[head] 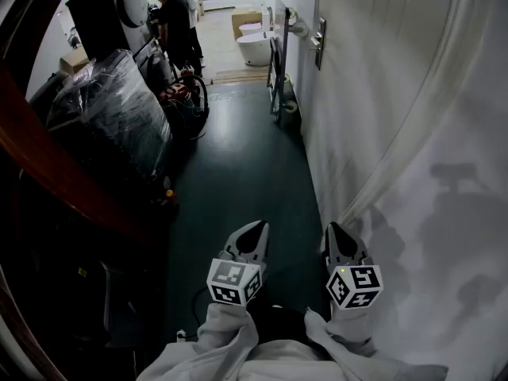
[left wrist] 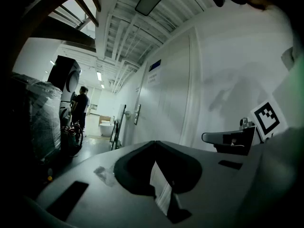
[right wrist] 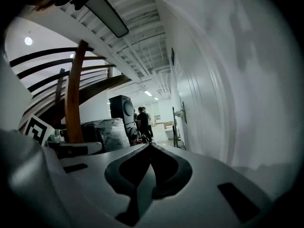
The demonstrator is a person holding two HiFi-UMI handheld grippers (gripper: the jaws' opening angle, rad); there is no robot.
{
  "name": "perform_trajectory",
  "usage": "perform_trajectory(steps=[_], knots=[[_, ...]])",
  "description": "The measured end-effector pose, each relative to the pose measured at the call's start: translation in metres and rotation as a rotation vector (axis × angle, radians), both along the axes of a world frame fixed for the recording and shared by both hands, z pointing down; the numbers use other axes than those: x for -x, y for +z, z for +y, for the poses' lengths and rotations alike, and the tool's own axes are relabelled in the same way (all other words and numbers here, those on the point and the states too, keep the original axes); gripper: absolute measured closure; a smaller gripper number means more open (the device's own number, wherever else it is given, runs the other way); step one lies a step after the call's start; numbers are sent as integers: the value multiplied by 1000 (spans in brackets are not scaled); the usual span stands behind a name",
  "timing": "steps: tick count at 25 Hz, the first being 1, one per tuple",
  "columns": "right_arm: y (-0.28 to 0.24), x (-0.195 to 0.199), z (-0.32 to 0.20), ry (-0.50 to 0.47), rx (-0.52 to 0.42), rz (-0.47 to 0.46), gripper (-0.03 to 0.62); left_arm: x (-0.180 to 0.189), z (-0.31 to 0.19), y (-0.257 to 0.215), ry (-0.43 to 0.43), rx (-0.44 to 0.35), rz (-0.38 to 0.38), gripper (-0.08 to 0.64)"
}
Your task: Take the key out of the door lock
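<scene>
Smooth matt white door (head: 381, 94), shiny metal handle (head: 319, 42), faintly glossy dark floor (head: 238, 173), plastic-wrapped bundle (head: 111, 109).

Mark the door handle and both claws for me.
door handle (head: 319, 42), head view, on its plate.
left claw (head: 259, 226), head view, at its closed tips.
right claw (head: 332, 227), head view, at its closed tips.

Door handle (head: 319, 43) far in bg, tiny; key too small to tell.

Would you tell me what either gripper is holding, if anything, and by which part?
Nothing is held: the left gripper and the right gripper are both shut and empty.
</scene>
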State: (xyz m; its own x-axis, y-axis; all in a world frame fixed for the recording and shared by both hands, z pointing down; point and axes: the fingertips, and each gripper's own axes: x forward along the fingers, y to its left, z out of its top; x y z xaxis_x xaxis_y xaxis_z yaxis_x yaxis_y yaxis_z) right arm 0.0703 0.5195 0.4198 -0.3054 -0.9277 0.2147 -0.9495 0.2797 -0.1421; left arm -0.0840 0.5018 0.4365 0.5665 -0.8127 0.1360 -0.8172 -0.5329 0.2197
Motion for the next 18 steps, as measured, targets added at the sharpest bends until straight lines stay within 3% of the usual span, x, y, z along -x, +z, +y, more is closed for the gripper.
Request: perform_trajectory(steps=[18], knots=[[14, 7, 19, -7, 38, -38, 541, -4, 23, 11, -14, 31, 0, 546]])
